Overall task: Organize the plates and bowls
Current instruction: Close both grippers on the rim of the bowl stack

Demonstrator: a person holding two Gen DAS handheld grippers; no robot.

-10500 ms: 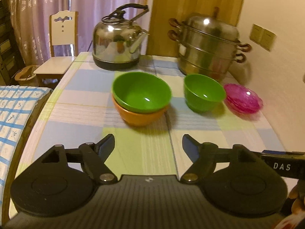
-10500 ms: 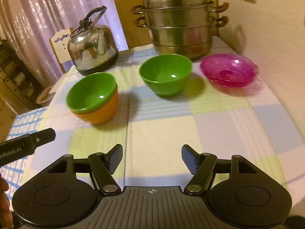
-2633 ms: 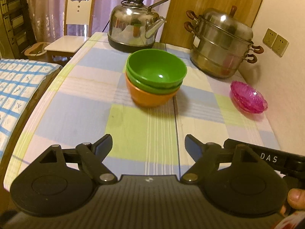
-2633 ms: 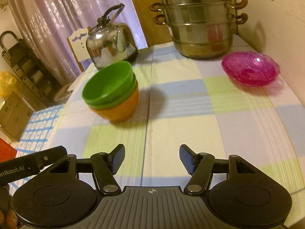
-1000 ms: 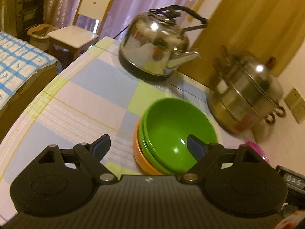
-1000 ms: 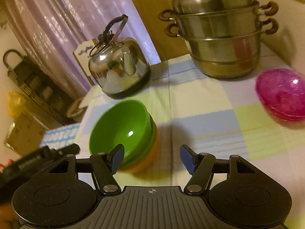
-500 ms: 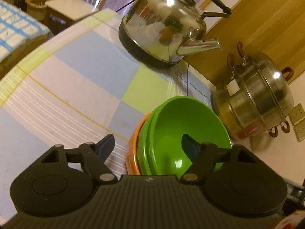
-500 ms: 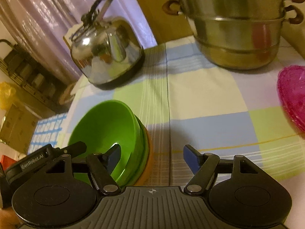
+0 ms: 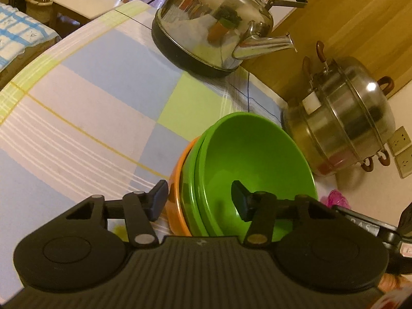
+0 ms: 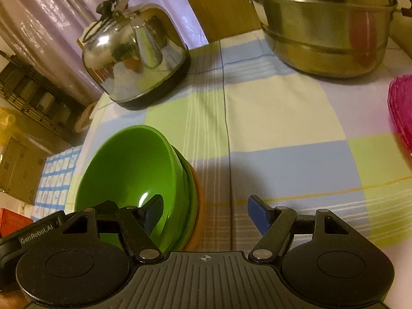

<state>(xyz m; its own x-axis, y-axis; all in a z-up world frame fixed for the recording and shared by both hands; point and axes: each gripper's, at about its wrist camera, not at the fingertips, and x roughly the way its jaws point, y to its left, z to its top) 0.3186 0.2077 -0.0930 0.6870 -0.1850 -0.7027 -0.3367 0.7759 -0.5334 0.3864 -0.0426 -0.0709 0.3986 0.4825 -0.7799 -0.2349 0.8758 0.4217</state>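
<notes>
Two green bowls [image 9: 255,159] sit nested in an orange bowl [image 9: 175,195] on the checked tablecloth. My left gripper [image 9: 199,200] is open and straddles the left rim of the stack, one finger outside and one inside the top bowl. My right gripper [image 10: 206,215] is open and straddles the right rim of the same stack [image 10: 128,164]; its left finger is inside the top bowl, its right finger outside. A pink glass plate [image 10: 401,110] lies at the right edge, and a sliver of it shows in the left wrist view [image 9: 334,198].
A steel kettle [image 9: 219,25] stands at the back of the table and a stacked steel steamer pot [image 9: 345,121] at the back right by the wall. A chair [image 9: 85,0] stands beyond the table's far left edge.
Both grippers have moved in closer and lower onto the bowl stack from either side. Each now has one finger inside the top green bowl.
</notes>
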